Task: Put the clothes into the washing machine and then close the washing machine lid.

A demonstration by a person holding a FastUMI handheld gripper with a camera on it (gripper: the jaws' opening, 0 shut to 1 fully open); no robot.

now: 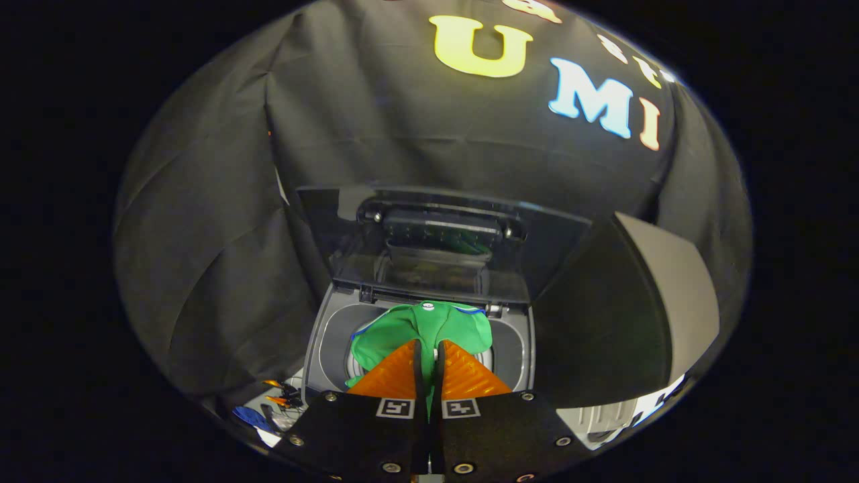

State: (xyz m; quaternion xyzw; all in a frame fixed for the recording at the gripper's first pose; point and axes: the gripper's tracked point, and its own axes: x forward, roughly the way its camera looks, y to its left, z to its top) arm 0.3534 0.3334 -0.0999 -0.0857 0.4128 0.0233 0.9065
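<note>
Gripper (429, 349) hung over the open washing machine (322, 335), fingers pressed together on a green garment (429, 329) that draped ahead of them and covered most of the tub mouth. Bare tub rim showed either side of the cloth, so some room was left there. Lid (436, 235) stood raised just beyond the opening, blocking the way past the tub. A grey panel (664, 295) rose close beside the machine on one side. On the other side, small clutter (282, 396) lay low beside the machine's front corner.
</note>
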